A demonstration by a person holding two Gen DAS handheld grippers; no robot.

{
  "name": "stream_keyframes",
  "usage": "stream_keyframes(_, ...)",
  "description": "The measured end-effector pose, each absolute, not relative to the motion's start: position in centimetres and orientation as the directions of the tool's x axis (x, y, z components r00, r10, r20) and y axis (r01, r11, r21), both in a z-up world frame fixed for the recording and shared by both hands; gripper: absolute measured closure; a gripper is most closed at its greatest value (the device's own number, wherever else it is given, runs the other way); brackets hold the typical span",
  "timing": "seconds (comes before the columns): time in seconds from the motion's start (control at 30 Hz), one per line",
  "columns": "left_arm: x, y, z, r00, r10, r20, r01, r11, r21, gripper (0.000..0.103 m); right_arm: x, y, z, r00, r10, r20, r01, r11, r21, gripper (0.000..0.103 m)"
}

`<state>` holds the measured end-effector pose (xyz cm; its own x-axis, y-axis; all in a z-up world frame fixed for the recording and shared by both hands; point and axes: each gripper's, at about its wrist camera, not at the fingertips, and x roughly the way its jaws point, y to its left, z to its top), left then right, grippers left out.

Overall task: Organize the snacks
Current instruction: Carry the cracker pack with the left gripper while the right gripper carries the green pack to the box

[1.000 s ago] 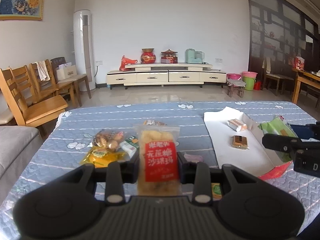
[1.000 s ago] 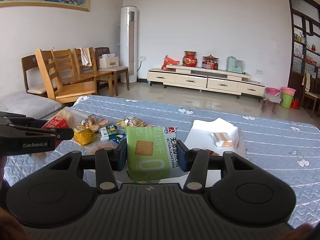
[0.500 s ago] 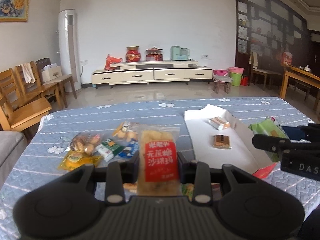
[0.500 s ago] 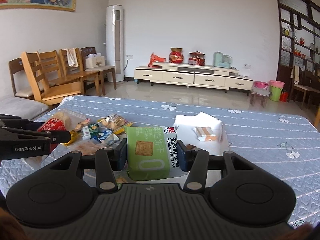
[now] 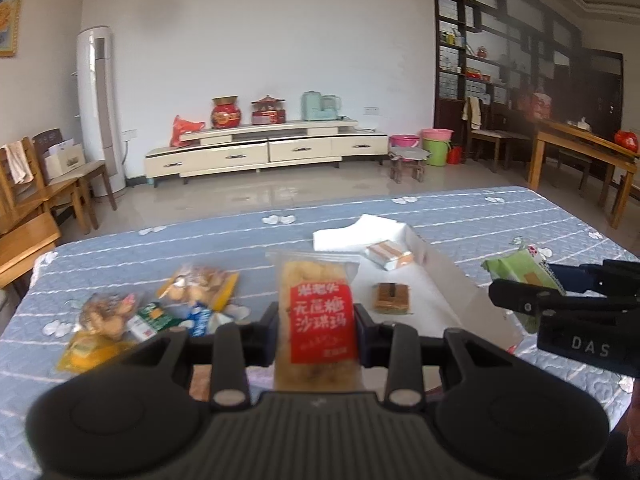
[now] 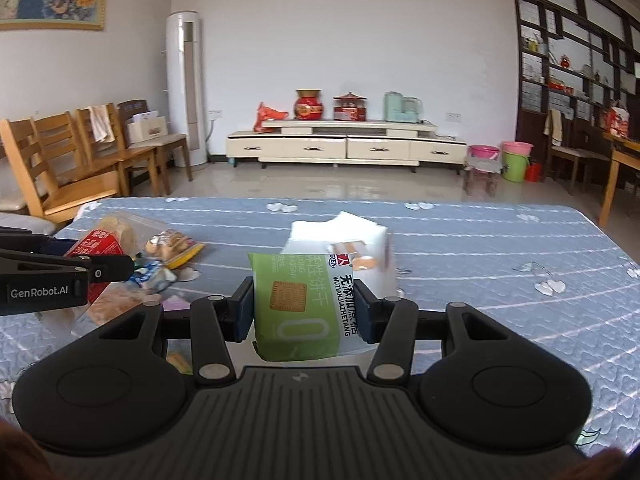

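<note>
A: Progress? Two snacks lay in the white box [image 5: 440, 280]; a loose pile [image 5: 160, 312] remained on the bedspread [image 5: 460, 216].

B: Left gripper [image 5: 316, 320] clamped a red-label packet [image 5: 320, 320]; right gripper [image 6: 304, 308] clamped a green biscuit pack [image 6: 296, 304], both held above the bedspread.

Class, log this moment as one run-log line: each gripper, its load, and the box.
left gripper: shut on red pack | right gripper: shut on green pack | white box: open, two snacks inside
</note>
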<state>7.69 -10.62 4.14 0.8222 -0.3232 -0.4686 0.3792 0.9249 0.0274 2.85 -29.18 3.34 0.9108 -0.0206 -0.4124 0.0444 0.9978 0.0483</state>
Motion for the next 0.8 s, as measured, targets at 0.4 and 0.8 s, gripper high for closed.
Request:
stream_keyframes(0.4, 9.5, -14.9, 3.1, 0.795, -0.356, -0.491, 0.428, 0.903, 0.039, 0.069, 5.0, -31.1, 2.5, 0.9, -0.054, -0.433, 0.085, 0.995, 0.052, 0.041)
stream_keyframes(0.8, 11.2, -18.4, 1.6, 0.762, -0.374, -0.529, 0.467, 0.883, 0.049, 0.069, 9.0, -33.1, 2.3, 0.887, -0.077, -0.455, 0.093, 0.996, 0.013, 0.041)
